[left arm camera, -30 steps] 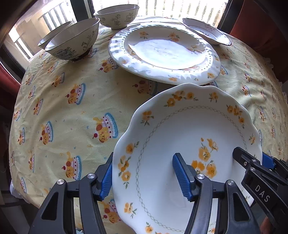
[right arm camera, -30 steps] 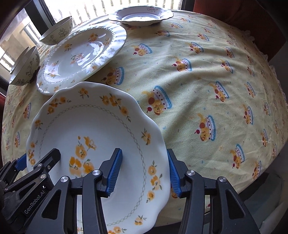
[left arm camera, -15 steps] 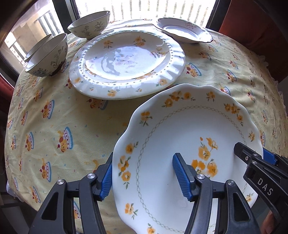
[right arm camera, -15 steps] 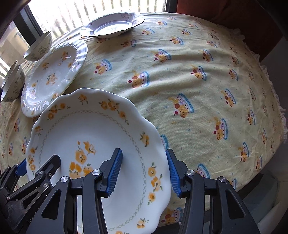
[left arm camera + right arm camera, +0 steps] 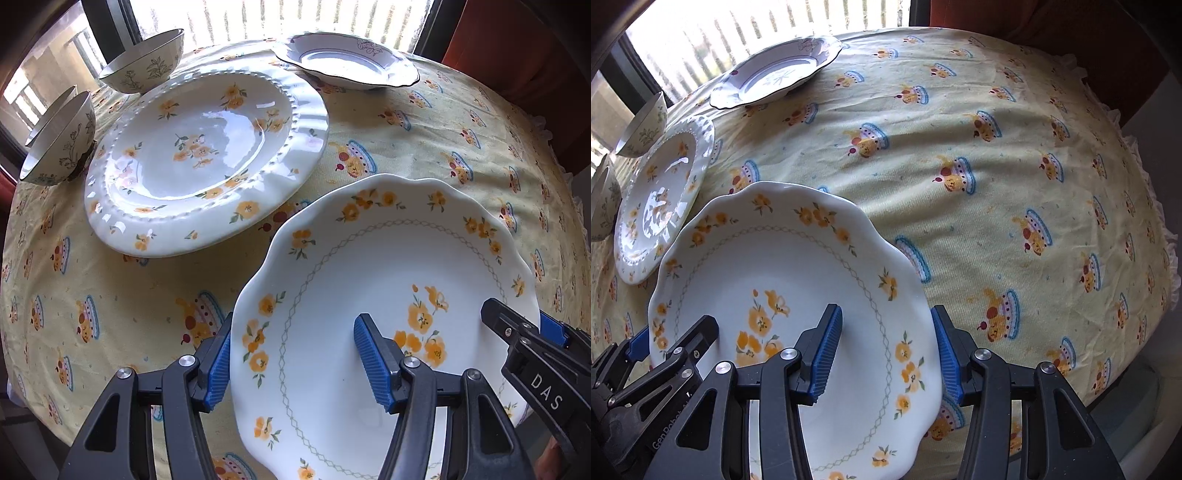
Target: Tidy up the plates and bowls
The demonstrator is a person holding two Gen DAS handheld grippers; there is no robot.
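Left tool (image 5: pixel 291 360) clamping scalloped plate (image 5: pixel 388 258) rim, right tool (image 5: pixel 888 345) gripping opposite rim, half-open jaws

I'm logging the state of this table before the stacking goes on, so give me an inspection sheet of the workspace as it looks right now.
Surface: round table under a yellow tablecloth printed with cakes, frilled at the edge.
Job's things: scalloped plate with orange flowers, held above the cloth; ribbed plate on the cloth beyond it; purple-rimmed plate at the far side; three bowls, one near bowl hiding another, one far bowl.
Clutter: nothing seen.
Grippers: left gripper grips the scalloped plate's left rim, right gripper its right rim; one finger above, one below.
Cables: nothing seen.
Surroundings: bright window with railing behind; reddish chair backs.
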